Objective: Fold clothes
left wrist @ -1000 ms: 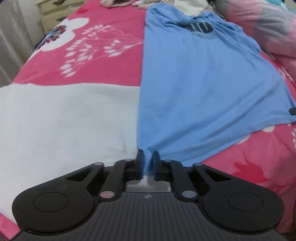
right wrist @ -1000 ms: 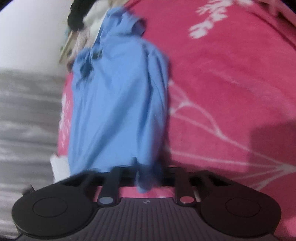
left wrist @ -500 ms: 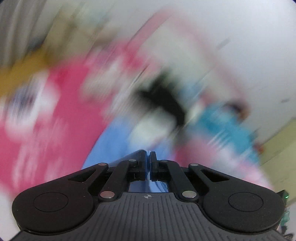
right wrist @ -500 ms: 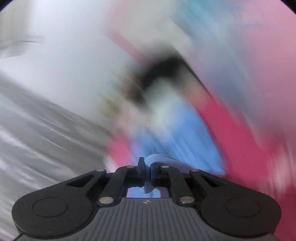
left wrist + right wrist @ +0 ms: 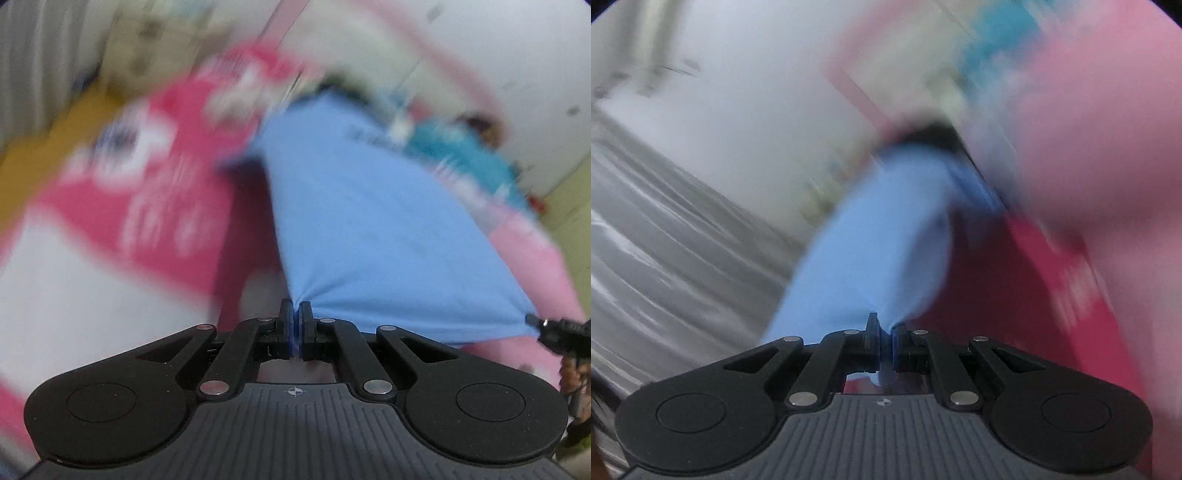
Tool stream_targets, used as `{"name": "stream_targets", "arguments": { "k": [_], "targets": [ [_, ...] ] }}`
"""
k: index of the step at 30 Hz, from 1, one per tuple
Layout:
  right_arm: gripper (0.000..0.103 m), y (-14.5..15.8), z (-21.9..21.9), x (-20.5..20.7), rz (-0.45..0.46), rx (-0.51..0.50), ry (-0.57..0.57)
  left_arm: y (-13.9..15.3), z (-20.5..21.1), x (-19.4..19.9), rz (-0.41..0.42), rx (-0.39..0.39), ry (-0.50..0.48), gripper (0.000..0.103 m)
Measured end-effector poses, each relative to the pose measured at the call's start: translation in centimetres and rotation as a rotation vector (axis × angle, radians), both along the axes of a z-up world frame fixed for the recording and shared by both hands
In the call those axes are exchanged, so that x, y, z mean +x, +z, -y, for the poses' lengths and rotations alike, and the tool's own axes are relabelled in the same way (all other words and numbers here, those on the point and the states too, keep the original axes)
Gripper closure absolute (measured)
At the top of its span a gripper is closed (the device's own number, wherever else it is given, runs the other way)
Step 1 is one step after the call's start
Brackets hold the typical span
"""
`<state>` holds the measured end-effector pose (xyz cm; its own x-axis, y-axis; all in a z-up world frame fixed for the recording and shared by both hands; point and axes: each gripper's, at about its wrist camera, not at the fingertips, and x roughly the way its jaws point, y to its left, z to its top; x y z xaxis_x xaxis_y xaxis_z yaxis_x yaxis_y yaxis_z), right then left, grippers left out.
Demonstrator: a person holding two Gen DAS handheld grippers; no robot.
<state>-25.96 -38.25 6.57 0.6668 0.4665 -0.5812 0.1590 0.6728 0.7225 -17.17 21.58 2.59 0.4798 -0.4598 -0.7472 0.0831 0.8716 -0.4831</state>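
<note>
Now blue shirt [image 5: 369,229] clamped in left hand-held gripper [image 5: 294,314].

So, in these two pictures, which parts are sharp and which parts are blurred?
Left wrist view: the left gripper is sharp, the blue shirt pinched in it is fairly clear, and the pink bedcover is smeared by motion. Right wrist view: the right gripper is sharp, but the shirt and the room behind it are strongly streaked.
</note>
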Motion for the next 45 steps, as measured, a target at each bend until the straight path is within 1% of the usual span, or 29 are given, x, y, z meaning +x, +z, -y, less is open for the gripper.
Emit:
{"name": "stream_targets", "arguments": {
  "k": [2,3,5,6,7,9,11,14,17,18,20,21,22,23,26,28,29,31,33,36,38,40,41,43,44,45],
  "targets": [
    [0.096,-4.7,-0.3,-1.4,-0.14,0.018,-0.009,-5.0,-0.2,-1.1,-0.145,0.02,-0.01,0.103],
    [0.096,-6.9,-0.2,-2.0,-0.198,0.026,-0.018,-7.3,-0.1,-1.5,-0.201,0.028,-0.026,0.103],
    [0.096,-11.4,0.0,-3.3,-0.314,0.044,-0.038,-10.6,0.0,-2.3,-0.262,0.057,-0.046,0.103],
    [0.096,-13.1,0.2,-3.7,-0.36,0.045,-0.047,-12.2,-0.2,-2.5,-0.287,0.067,-0.048,0.103],
    [0.096,-14.2,0.4,-4.0,-0.39,0.039,-0.053,-13.1,-0.4,-2.5,-0.303,0.074,-0.046,0.103],
    [0.096,-15.1,0.1,-4.3,-0.43,0.023,-0.036,-14.4,-0.8,-2.5,-0.327,0.094,-0.044,0.103],
    [0.096,-15.5,-0.4,-4.5,-0.461,-0.006,-0.004,-14.2,-0.8,-2.6,-0.315,0.127,-0.07,0.103],
    [0.096,-15.2,-1.8,-4.4,-0.48,-0.096,0.067,-13.6,0.0,-3.1,-0.269,0.216,-0.144,0.103],
    [0.095,-15.8,-3.1,-3.9,-0.498,-0.19,0.105,-14.1,1.4,-3.1,-0.234,0.309,-0.22,0.103],
    [0.094,-15.7,-3.6,-3.9,-0.5,-0.227,0.118,-14.3,1.7,-3.1,-0.221,0.341,-0.243,0.103],
    [0.087,-15.3,-4.6,-3.9,-0.501,-0.307,0.145,-14.6,2.5,-3.5,-0.179,0.408,-0.304,0.101],
    [0.076,-14.7,-4.9,-4.1,-0.495,-0.348,0.155,-14.7,2.7,-3.8,-0.191,0.412,-0.338,0.1],
    [0.068,-14.1,-5.0,-4.4,-0.486,-0.39,0.163,-14.7,2.9,-4.1,-0.203,0.416,-0.372,0.098],
    [0.068,-13.4,-5.2,-4.7,-0.478,-0.431,0.17,-14.6,2.8,-4.1,-0.213,0.425,-0.385,0.098],
    [0.068,-11.4,-5.8,-5.6,-0.45,-0.556,0.194,-13.6,2.4,-5.0,-0.201,0.439,-0.426,0.098],
    [0.068,-9.9,-6.3,-5.7,-0.404,-0.596,0.209,-12.5,1.8,-5.0,-0.182,0.426,-0.416,0.096],
    [0.068,-9.3,-6.7,-5.5,-0.375,-0.613,0.22,-11.8,1.5,-5.1,-0.157,0.421,-0.4,0.094],
    [0.068,-8.6,-7.9,-5.1,-0.288,-0.631,0.261,-10.5,1.4,-5.0,-0.107,0.404,-0.373,0.091],
    [0.068,-8.6,-9.6,-4.8,-0.212,-0.615,0.315,-10.1,1.8,-4.4,-0.062,0.364,-0.356,0.089],
    [0.069,-10.1,-11.8,-4.1,-0.144,-0.589,0.371,-11.1,4.0,-3.8,-0.046,0.336,-0.363,0.087],
    [0.069,-12.2,-13.7,-2.8,-0.132,-0.578,0.4,-13.4,5.0,-3.8,-0.075,0.371,-0.384,0.086],
    [0.069,-14.3,-14.7,-2.3,-0.183,-0.556,0.44,-15.8,5.0,-4.1,-0.17,0.423,-0.381,0.086],
    [0.069,-15.1,-15.0,-2.4,-0.219,-0.539,0.462,-16.4,4.5,-4.3,-0.206,0.425,-0.368,0.086],
    [0.069,-15.1,-15.0,-3.1,-0.218,-0.531,0.489,-15.9,3.7,-4.6,-0.209,0.393,-0.344,0.086],
    [0.069,-14.9,-15.0,-3.4,-0.212,-0.529,0.5,-15.4,3.4,-4.8,-0.203,0.391,-0.333,0.086],
    [0.069,-14.6,-14.6,-3.6,-0.205,-0.514,0.49,-14.7,3.2,-4.8,-0.175,0.393,-0.322,0.086]
  ]
}}
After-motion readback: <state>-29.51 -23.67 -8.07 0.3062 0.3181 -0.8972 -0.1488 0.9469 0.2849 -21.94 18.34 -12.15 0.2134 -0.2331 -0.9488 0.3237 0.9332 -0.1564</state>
